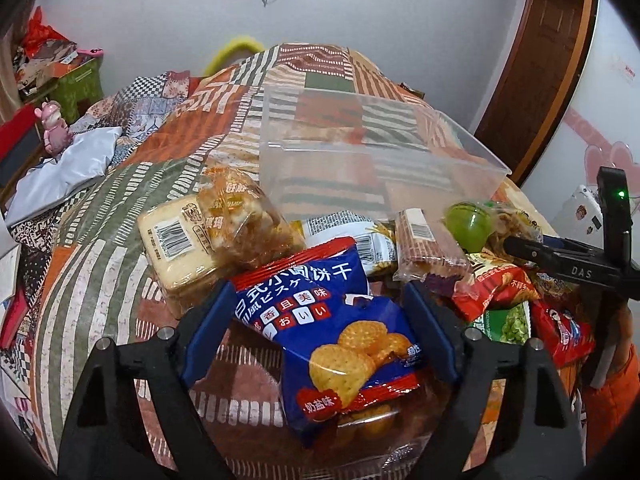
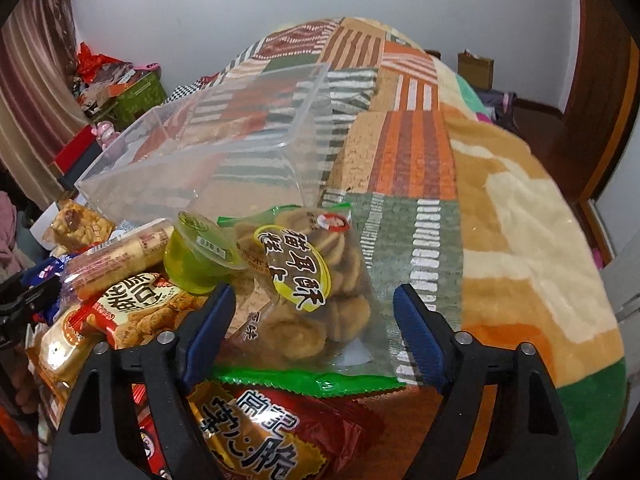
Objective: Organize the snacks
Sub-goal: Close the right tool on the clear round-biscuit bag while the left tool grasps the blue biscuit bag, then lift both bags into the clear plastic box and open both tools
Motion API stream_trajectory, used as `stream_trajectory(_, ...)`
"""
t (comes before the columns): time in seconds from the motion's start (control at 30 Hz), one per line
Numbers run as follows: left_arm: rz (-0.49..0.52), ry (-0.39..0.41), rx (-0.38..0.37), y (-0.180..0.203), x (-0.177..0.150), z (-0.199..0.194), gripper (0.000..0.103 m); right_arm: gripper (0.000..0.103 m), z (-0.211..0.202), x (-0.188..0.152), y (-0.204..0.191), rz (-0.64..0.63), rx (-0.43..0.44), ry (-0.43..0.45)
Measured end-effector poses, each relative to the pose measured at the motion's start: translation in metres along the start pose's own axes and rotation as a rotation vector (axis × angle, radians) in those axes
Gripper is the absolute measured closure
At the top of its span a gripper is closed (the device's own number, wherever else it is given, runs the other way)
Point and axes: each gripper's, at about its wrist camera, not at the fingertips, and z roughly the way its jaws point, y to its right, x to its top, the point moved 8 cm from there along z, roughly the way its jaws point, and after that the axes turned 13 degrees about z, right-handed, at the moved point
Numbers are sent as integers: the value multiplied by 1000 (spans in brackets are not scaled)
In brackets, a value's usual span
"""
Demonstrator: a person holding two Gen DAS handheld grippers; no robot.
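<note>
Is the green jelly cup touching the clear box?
Apart. In the right wrist view the green jelly cup sits on the snack pile, with patterned cloth and wrappers visible between it and the clear box.

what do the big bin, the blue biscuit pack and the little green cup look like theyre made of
Bin: clear rigid plastic, glossy; the patterned bedspread shows through its walls.
Blue biscuit pack: thin printed plastic film, shiny, with crimped red ends.
Green cup: translucent plastic, apparently holding jelly, under a peel-off film lid with a label.
</note>
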Motion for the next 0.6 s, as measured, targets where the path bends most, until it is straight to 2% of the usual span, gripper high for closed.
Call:
stream_trajectory(0.03,1,-3,0,1,0,1,18,34,1,-1,0,2,3,-7)
stream_trajectory(0.23,9,-10,12,3,-3,4,23,40,-1,-1,-1,4,5,3)
stream_trajectory(0.3,20,-5,31,4,-5,2,38,42,-2,0,-1,10,8,12)
stream_trajectory(0.43,50,30,31,6,-5,-10,51,50,-7,2,-1,8,3,32)
stream_trajectory(0.5,61,45,39,7,-5,-16,61,54,-11,3,-2,4,0,46)
stream_trajectory(0.6,57,52,45,4,-5,-24,70,56,-18,4,-4,7,16,61)
